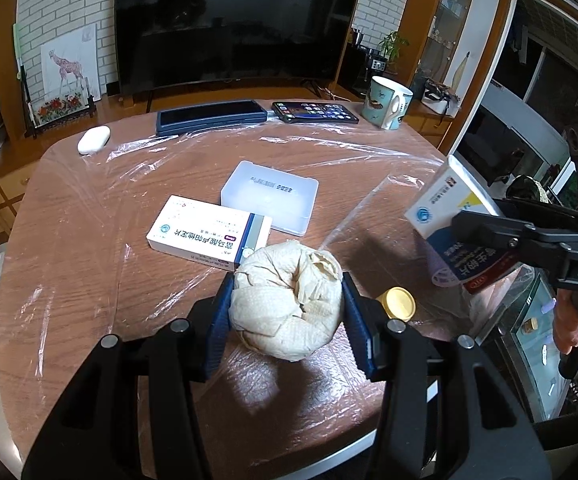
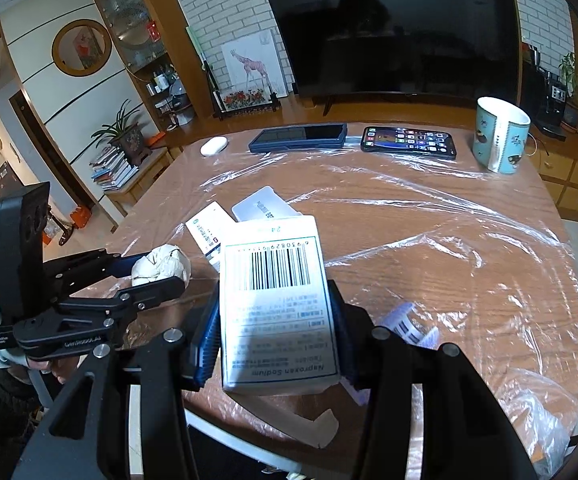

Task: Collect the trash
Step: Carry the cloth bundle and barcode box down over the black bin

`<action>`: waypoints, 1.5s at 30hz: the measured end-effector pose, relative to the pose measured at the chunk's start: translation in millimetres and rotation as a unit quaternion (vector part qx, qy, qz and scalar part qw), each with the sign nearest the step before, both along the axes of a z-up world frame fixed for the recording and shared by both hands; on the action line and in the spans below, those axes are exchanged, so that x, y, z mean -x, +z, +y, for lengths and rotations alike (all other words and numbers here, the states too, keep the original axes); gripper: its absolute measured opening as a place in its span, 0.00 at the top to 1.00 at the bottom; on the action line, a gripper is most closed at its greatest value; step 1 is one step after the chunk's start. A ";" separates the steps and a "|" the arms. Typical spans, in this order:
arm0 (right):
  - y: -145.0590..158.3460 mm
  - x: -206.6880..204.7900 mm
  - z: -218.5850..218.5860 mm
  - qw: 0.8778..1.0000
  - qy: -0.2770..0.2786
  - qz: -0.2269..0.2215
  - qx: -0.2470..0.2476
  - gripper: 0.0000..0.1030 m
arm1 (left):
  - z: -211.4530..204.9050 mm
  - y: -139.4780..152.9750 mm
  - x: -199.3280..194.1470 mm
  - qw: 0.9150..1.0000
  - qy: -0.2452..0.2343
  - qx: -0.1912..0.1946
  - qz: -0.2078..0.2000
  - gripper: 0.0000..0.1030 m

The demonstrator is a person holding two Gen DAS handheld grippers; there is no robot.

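Observation:
My left gripper [image 1: 287,304] is shut on a crumpled beige tissue ball [image 1: 285,300], held just above the table near its front edge; the ball also shows in the right wrist view [image 2: 161,266]. My right gripper [image 2: 275,332] is shut on a white medicine box [image 2: 277,308] with a barcode, open flap hanging below; in the left wrist view the box [image 1: 445,216] is held at the right. Another white medicine box [image 1: 209,232] and a clear plastic case [image 1: 269,196] lie at the table's middle.
The round wooden table [image 1: 89,220] is covered in clear plastic film. A yellow bottle cap [image 1: 397,302] sits by the tissue. Two phones [image 1: 211,116] [image 1: 315,112], a white earbud case [image 1: 93,139] and a mug [image 1: 387,102] stand along the far edge.

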State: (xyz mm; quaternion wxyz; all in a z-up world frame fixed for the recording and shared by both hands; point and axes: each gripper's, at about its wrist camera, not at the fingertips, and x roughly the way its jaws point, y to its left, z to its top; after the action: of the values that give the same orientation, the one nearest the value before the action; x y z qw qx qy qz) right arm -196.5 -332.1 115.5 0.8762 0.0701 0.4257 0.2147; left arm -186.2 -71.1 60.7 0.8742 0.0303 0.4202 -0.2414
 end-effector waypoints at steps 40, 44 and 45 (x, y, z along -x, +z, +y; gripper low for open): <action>-4.7 87.1 -7.5 0.998 0.047 0.033 -0.008 0.54 | -10.5 4.7 71.6 0.999 -0.047 -0.019 0.001 0.50; -6.2 90.6 -6.8 0.998 0.052 0.036 -0.007 0.54 | -12.4 1.5 79.6 0.998 -0.052 -0.022 0.004 0.50; -7.0 92.0 -6.9 0.998 0.054 0.037 -0.005 0.54 | -12.7 0.6 81.4 0.998 -0.053 -0.024 0.005 0.50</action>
State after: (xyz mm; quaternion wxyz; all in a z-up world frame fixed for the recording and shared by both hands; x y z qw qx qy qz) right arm -288.5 -339.0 108.5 0.8466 0.0595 0.4601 0.2608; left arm -267.6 -83.8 61.3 0.8572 0.0718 0.4280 -0.2772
